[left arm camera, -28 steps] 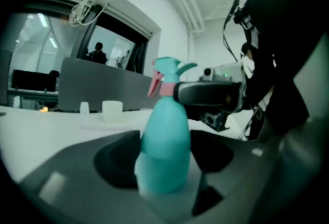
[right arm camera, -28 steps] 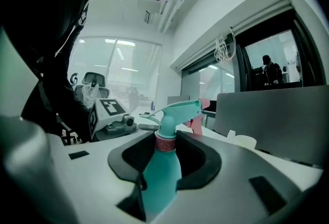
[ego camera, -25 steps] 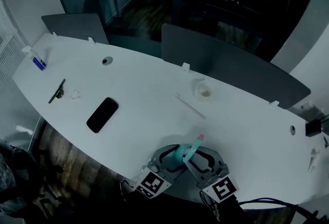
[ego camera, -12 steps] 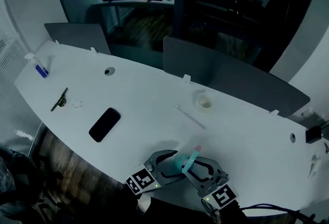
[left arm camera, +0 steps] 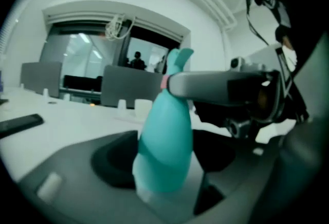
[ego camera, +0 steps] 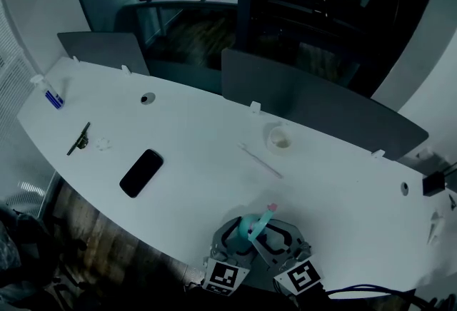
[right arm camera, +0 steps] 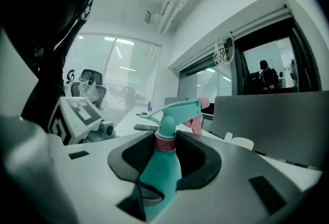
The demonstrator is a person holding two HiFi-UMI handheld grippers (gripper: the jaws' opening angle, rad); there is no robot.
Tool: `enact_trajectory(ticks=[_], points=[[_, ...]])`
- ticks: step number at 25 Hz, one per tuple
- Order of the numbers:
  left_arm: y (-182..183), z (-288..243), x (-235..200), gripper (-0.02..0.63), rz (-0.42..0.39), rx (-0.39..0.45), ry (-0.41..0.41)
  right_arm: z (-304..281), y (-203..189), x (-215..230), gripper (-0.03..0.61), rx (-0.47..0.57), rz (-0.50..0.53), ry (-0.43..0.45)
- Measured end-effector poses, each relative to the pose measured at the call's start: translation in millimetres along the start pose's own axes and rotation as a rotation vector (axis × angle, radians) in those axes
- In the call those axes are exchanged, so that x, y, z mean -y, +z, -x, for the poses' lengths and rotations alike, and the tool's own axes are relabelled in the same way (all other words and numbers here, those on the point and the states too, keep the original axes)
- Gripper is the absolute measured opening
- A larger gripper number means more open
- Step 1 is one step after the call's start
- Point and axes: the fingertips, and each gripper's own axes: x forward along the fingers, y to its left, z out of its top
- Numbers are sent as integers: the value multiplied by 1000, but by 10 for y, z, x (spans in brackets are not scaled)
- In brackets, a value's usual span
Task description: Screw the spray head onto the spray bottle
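Between the fingers (left arm camera: 113, 166) of the left gripper (left arm camera: 164, 164) stands the teal body of the spray bottle (left arm camera: 165, 135). These fingers are fairly wide and closing in around it, the dark pads close on either side but not clamped on. The right gripper (right arm camera: 165, 159) comes in from the other side and higher up. Its fingers (right arm camera: 205, 159) are narrow and closed on the pink collar (right arm camera: 165, 143) of the spray head (right arm camera: 172, 112), which sits on the bottle's neck with its nozzle pointing away from the person (the nozzle's tip is pink too).

In the head view both grippers meet at the near edge of the white counter (ego camera: 200, 160), marker cubes toward the person. The bottle is roughly upright between them; whether its base touches the counter cannot be told.

Farther out on the counter, all well apart from the bottle, lie a thin pale stick (ego camera: 260, 161), a small white cup (ego camera: 278, 138) just beyond it, and a dark phone (ego camera: 141, 172) to the left. A slim dark tool (ego camera: 78, 138) and a small bottle with a blue label (ego camera: 50, 94) are near the left end.
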Motion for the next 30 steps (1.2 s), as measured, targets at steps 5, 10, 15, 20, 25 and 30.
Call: enact_trajectory(ticks=[5, 10, 15, 20, 25, 30], points=[[-88, 44, -50, 348, -32, -22, -118, -19, -12, -29, 130, -6, 11, 14], [-93, 36, -27, 446, -73, -100, -572, -25, 1, -42, 130, -5, 6, 85], [-30, -44, 26, 345, -69, -90, -500, -32, -16, 18, 130, -24, 25, 57], [-24, -29, -71, 342, 46, 12, -46, -46, -3, 21, 130, -8, 37, -21], [-126, -33, -33, 342, -70, -59, -15, -47, -1, 28, 130, -20, 6, -23], [-253, 6, -37, 346, -143, -134, -201, -64, -9, 13, 130, -68, 40, 45]])
